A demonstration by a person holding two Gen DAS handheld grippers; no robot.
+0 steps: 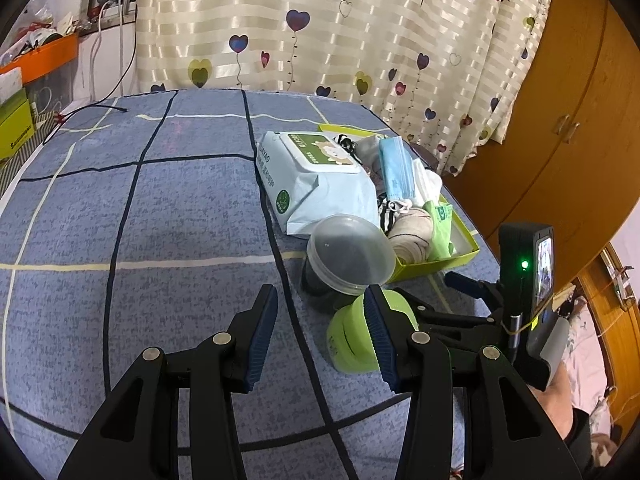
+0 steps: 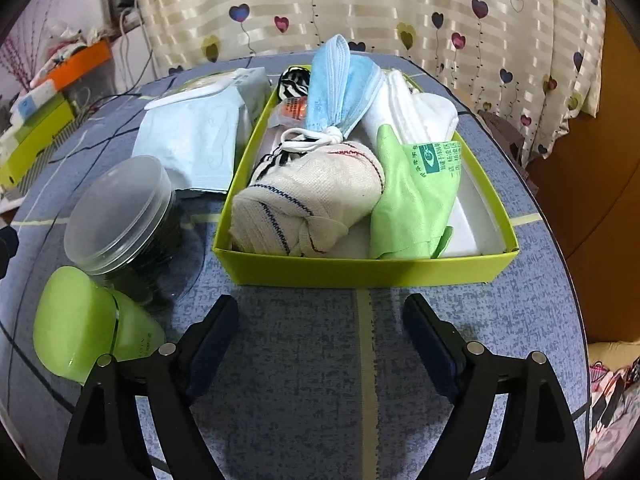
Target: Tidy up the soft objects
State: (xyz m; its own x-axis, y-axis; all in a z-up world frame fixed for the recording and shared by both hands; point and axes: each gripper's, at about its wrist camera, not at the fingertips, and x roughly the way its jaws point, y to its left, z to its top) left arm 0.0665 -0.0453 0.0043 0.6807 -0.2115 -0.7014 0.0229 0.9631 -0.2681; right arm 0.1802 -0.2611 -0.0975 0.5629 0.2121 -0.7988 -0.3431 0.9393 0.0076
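The box (image 2: 360,270) on the surface (image 2: 304,380) is packed with soft things: rolled cloth (image 2: 308,204) at its near wall, green glove (image 2: 404,208) beside that, mask (image 2: 340,88) and white towel (image 2: 412,112) toward its far end, while the wipes pack (image 2: 196,136) lies just outside its left wall. The right gripper (image 2: 320,340) stands before the box with jaws wide and empty, and the left gripper (image 1: 322,330) is likewise wide and empty, its right pad close by the green jar (image 1: 350,340) left of the box. I judge the risk to be that jar and the lidded tub (image 2: 120,216) behind it getting knocked over on a reach for the wipes, or the heaped mask sliding out if the box is nudged

Blue table (image 2: 304,360) bears box (image 2: 360,272), wipes (image 2: 196,140), jars (image 2: 120,208).
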